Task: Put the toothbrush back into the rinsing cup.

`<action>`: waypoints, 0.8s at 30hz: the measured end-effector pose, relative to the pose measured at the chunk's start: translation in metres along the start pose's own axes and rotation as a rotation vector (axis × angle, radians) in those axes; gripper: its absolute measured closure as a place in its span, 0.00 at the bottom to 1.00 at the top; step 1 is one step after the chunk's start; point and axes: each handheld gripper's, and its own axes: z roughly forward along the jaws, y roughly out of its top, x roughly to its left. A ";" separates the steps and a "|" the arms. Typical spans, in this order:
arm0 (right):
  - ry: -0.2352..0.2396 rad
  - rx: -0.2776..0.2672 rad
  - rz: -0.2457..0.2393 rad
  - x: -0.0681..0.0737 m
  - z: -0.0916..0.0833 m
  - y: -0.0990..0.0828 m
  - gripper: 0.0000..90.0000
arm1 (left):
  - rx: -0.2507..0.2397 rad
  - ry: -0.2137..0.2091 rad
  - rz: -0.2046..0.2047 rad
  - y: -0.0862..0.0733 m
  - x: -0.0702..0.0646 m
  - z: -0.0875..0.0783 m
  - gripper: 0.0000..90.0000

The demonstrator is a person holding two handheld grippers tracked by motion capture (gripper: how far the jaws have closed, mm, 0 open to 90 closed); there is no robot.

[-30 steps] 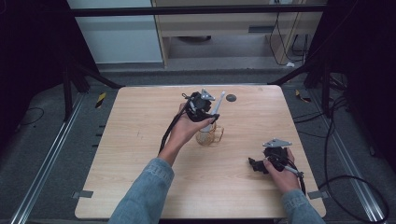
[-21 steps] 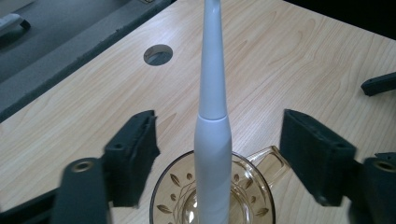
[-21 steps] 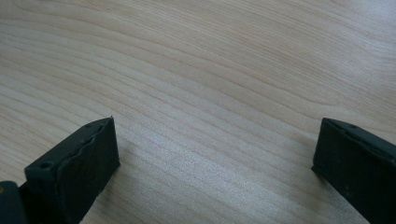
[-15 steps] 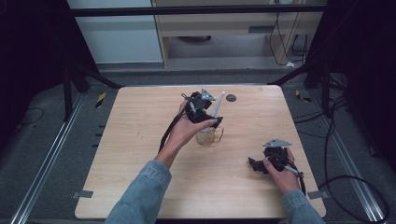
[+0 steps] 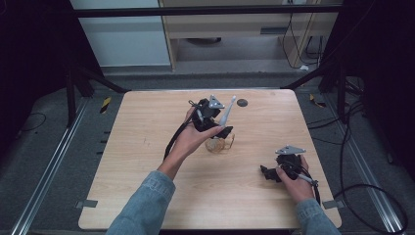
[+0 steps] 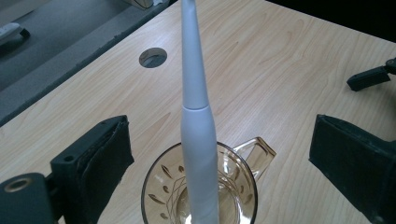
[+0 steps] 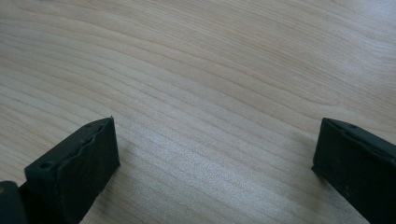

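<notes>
A white electric toothbrush (image 6: pixel 198 130) stands in an amber glass mug (image 6: pixel 243 172), leaning on its rim. In the high view the toothbrush (image 5: pixel 226 113) slants up to the right out of the mug (image 5: pixel 220 143) at mid-table. My left gripper (image 6: pixel 222 140) straddles the toothbrush; its jaws have just been opening, and both pads stand well off the handle. From above, the left gripper (image 5: pixel 222 131) hovers over the mug. My right gripper (image 5: pixel 266 172) rests on the table at the front right, open, with bare wood between its jaws (image 7: pixel 215 154).
A round hole (image 5: pixel 242 103) is cut in the wooden table (image 5: pixel 147 147) behind the mug, and the left gripper view shows the hole (image 6: pixel 152 57) too. One jaw of the right gripper (image 6: pixel 373 77) shows far off there. Black frame legs and cables stand around the table.
The left gripper's jaws have spread apart and let go of the toothbrush, which now stands on its own in the mug. The right gripper has not moved.
</notes>
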 end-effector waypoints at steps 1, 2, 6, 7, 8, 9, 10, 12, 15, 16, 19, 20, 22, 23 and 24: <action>0.000 0.000 0.000 0.000 0.000 0.000 0.00 | -0.003 0.000 0.002 -0.001 0.000 -0.001 0.05; 0.000 0.000 0.000 0.000 0.000 0.000 0.00 | -0.003 -0.002 0.004 -0.001 -0.001 -0.002 0.05; 0.000 0.000 0.000 0.000 0.000 0.000 0.00 | -0.009 0.001 0.015 -0.004 -0.002 -0.006 0.05; 0.000 0.000 0.000 0.000 0.000 0.000 0.00 | -0.012 0.001 0.016 -0.004 -0.001 -0.007 0.05; 0.000 0.000 0.000 0.000 0.000 0.000 0.00 | -0.015 0.002 0.016 -0.006 -0.001 -0.008 0.05; 0.000 0.000 0.000 0.000 0.000 0.000 0.00 | -0.017 0.004 0.016 -0.006 -0.001 -0.009 0.05; 0.000 0.000 0.000 0.000 0.000 0.000 0.00 | -0.021 0.004 0.015 -0.007 0.000 -0.009 0.05; 0.000 0.000 0.000 0.000 0.000 0.000 0.00 | -0.022 0.007 0.014 -0.009 0.000 -0.011 0.05; 0.000 0.000 0.000 0.000 0.000 0.000 0.00 | -0.030 0.008 0.013 -0.012 0.001 -0.013 0.05; 0.000 0.000 0.000 0.000 0.000 0.000 0.00 | -0.032 0.010 0.014 -0.013 0.001 -0.014 0.05; 0.000 0.000 0.000 0.000 0.000 0.000 0.00 | -0.045 0.019 0.009 -0.015 0.003 -0.020 0.05; 0.000 0.000 0.000 0.000 0.000 0.000 0.00 | -0.044 0.020 0.012 -0.016 0.003 -0.022 0.05; 0.000 0.000 0.000 0.000 0.000 0.000 0.00 | -0.049 0.028 0.018 -0.019 0.003 -0.026 0.05; 0.000 0.000 0.000 0.000 0.000 0.000 0.00 | -0.048 0.029 0.021 -0.021 0.004 -0.027 0.05; 0.000 0.000 0.000 0.000 0.000 0.000 0.00 | -0.046 0.030 0.027 -0.023 0.004 -0.029 0.05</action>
